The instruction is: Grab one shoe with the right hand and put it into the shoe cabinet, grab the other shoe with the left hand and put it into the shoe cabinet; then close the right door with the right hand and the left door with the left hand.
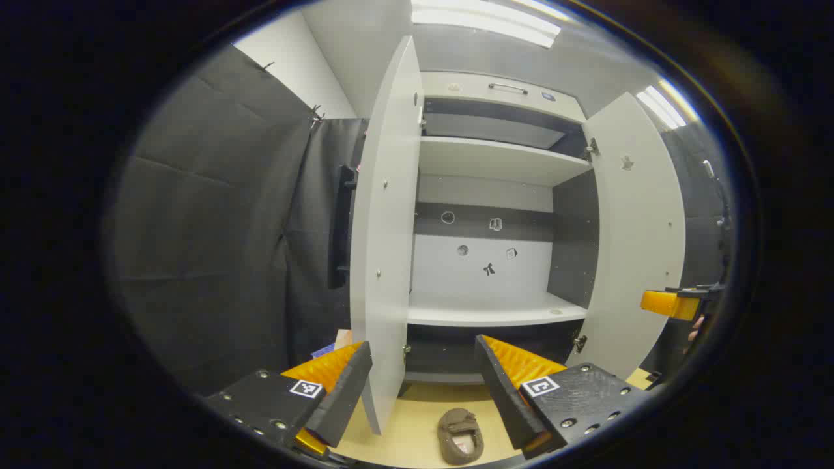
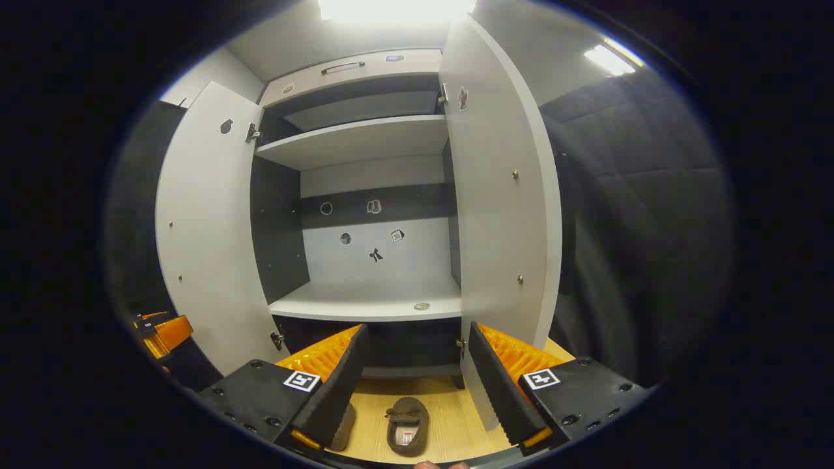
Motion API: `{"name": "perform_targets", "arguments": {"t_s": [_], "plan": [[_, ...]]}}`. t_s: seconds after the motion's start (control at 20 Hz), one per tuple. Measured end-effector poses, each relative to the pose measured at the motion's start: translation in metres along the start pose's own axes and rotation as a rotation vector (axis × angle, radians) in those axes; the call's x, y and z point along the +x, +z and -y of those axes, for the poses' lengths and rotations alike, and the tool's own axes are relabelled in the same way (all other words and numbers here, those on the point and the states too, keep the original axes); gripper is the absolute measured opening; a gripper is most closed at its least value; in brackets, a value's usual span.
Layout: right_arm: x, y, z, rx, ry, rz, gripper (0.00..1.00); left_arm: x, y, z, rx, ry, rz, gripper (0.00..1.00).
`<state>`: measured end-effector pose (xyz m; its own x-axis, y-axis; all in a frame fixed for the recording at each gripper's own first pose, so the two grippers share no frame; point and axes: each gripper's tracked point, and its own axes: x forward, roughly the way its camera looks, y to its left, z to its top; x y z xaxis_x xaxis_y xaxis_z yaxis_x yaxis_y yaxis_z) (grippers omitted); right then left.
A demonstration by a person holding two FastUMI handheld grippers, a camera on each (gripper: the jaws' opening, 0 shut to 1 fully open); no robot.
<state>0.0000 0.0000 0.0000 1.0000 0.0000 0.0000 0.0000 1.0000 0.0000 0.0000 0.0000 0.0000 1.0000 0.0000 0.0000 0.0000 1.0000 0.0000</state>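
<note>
right gripper (image 2: 414,384): fingers spread wide, nothing between them; it hangs above the floor in front of the shoe cabinet (image 2: 365,299), aimed at the open compartment.
left gripper (image 1: 423,384): also wide open and holding nothing; its fingers sit either side of the left door's lower edge in the left gripper view.
shoes: in the right gripper view a brown slipper (image 2: 407,426) lies on the wooden floor (image 2: 449,417) just below the gap between the fingers, opening up; a second one (image 2: 343,426) lies beside it, mostly hidden behind the left finger. the left gripper view shows one brown shoe (image 1: 460,435) on the floor below the cabinet.
cabinet: both doors stand open, left door (image 1: 384,228) and right door (image 2: 502,195); lower shelf (image 2: 371,303) is bare apart from a small round thing i cannot identify.
step in hand: my read is the first grab, right hand, not yet begun.
how to do it well: lower straight onto the nearer slipper, straddle its sides or heel rim, close firmly since soft fabric may fold, and lift clear of its neighbour.
risk: clipping the right door's bottom corner on the way up.
</note>
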Motion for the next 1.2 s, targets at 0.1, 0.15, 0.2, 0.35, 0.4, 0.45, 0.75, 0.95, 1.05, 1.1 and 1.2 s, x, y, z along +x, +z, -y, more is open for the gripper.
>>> {"name": "perform_targets", "arguments": {"t_s": [0.1, 0.15, 0.2, 0.35, 0.4, 0.45, 0.75, 0.95, 1.05, 1.1, 1.2], "plan": [[0.000, -0.003, -0.001, 0.011, 0.011, -0.012, 0.92, 0.000, 0.000, -0.001, 0.008, 0.004, 0.004, 1.00], [0.000, -0.004, -0.002, 0.014, 0.017, -0.018, 0.97, 0.001, 0.001, -0.001, 0.016, 0.009, 0.008, 1.00], [-0.002, -0.008, -0.004, 0.013, 0.020, -0.024, 0.92, 0.002, 0.000, -0.001, 0.023, 0.014, 0.012, 0.94], [-0.001, -0.015, -0.007, -0.013, 0.027, -0.044, 0.92, 0.002, -0.005, 0.004, 0.012, 0.010, 0.006, 0.94], [0.000, -0.017, -0.008, -0.017, 0.032, -0.051, 0.97, 0.001, -0.008, 0.006, 0.007, 0.008, 0.002, 0.94], [0.002, -0.018, -0.010, -0.016, 0.041, -0.059, 0.92, 0.001, -0.008, 0.006, 0.007, 0.009, 0.001, 1.00], [0.015, -0.028, -0.024, -0.023, 0.089, -0.117, 0.97, 0.006, -0.012, -0.003, -0.006, 0.029, -0.001, 0.94], [0.023, -0.040, -0.030, -0.051, 0.094, -0.164, 0.97, 0.006, -0.018, -0.008, -0.019, 0.034, -0.006, 0.94], [0.028, -0.050, -0.038, -0.058, 0.123, -0.201, 0.97, 0.006, -0.024, -0.011, -0.033, 0.035, -0.024, 0.94], [0.031, -0.056, -0.046, -0.063, 0.152, -0.224, 0.97, 0.007, -0.024, -0.014, -0.040, 0.037, -0.023, 0.94], [0.037, -0.070, -0.053, -0.089, 0.173, -0.278, 0.97, 0.007, -0.023, -0.016, -0.047, 0.040, -0.022, 0.94]]}}
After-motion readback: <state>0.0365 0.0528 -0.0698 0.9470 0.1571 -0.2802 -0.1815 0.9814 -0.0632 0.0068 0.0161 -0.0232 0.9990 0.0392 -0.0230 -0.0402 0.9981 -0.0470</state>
